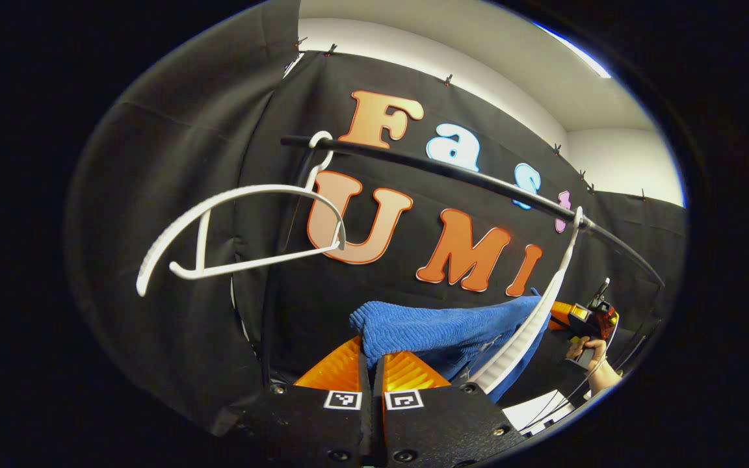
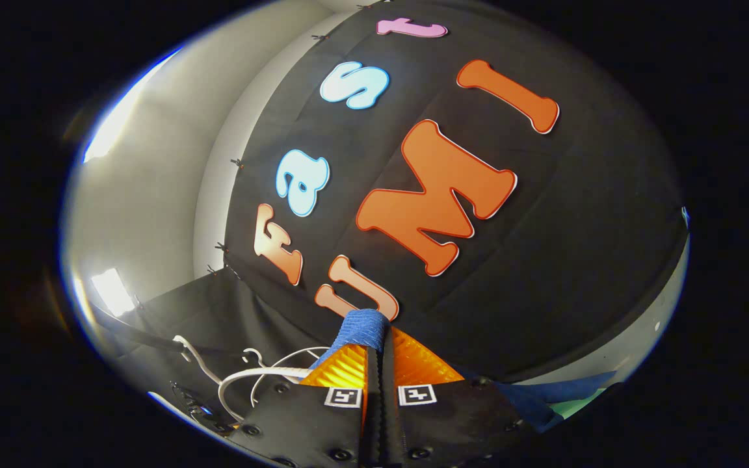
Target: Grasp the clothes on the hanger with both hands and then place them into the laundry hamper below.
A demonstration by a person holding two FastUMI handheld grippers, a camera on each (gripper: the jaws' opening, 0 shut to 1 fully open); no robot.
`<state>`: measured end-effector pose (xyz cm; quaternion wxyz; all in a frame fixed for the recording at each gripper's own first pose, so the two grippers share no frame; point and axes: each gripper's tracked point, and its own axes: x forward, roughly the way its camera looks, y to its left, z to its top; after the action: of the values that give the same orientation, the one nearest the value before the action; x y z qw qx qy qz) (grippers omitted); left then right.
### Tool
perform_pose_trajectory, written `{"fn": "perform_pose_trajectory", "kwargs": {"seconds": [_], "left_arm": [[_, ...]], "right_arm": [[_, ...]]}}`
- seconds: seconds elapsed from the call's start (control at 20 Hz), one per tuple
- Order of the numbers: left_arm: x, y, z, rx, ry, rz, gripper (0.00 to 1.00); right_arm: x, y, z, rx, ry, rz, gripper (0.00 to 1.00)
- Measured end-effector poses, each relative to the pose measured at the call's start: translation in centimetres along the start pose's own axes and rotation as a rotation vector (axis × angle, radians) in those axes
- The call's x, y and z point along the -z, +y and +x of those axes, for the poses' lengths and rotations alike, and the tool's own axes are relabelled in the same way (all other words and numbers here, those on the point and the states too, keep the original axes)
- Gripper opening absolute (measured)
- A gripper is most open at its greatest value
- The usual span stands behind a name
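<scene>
Both grippers are already clamping down on the same blue ribbed knit garment [image 1: 433, 331], so the grab part looks done and the lowering part is what's left.

In the left gripper view, the left gripper [image 1: 372, 364] is pinching one bunched end of the cloth right at its fingertips, jaws nearly closed on the fabric. From there the garment is stretching away to the right, toward the right gripper [image 1: 586, 318], which is sitting farther off with a hand [image 1: 588, 354] under it. So the long axis of the cloth is running roughly gripper to gripper, left to right, sagging a bit in between.

The catch: a white plastic hanger [image 1: 530, 325] is hanging from the black rail [image 1: 452, 170] and cutting down across the far part of the cloth, close to the right gripper's end. Can't tell whether the fabric is still draped over it or just passing behind. Another white plastic hanger [image 1: 238, 234], this one bare, is dangling well off to the left, out of the way.

In the right gripper view, the right gripper [image 2: 374, 354] is squeezing a small blue tuft, with more blue cloth trailing low to the right.

Judging by this, the coming move is needing both ends to drop together and come clear of that hanger, with the hamper somewhere below.
</scene>
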<state>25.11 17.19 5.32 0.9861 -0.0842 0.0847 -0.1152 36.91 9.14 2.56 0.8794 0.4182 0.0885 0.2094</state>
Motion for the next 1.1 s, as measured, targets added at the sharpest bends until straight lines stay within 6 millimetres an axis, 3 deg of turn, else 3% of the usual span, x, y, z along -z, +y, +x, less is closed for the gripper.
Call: {"fn": "perform_pose_trajectory", "kwargs": {"seconds": [0.25,0.4,0.7,0.9,1.1], "left_arm": [[4.0,-0.4,0.0,-0.004,0.058,-0.028,0.00],[5.2,0.2,-0.5,-0.014,0.083,0.006,0.00],[8.1,-0.9,-1.3,-0.012,0.122,-0.006,0.00],[9.8,-1.9,-2.0,-0.006,0.144,0.000,0.00],[11.3,-4.2,-2.2,0.028,0.164,-0.016,0.00]], "right_arm": [[2.1,-3.6,-0.4,0.092,0.043,-0.010,0.07],[3.5,-5.6,-2.0,0.132,0.055,-0.016,0.07],[5.5,-8.1,-5.6,0.212,0.072,-0.066,0.07],[6.4,-8.1,-8.2,0.243,0.074,-0.114,0.07],[7.7,-7.6,-10.3,0.260,0.082,-0.123,0.07]]}}
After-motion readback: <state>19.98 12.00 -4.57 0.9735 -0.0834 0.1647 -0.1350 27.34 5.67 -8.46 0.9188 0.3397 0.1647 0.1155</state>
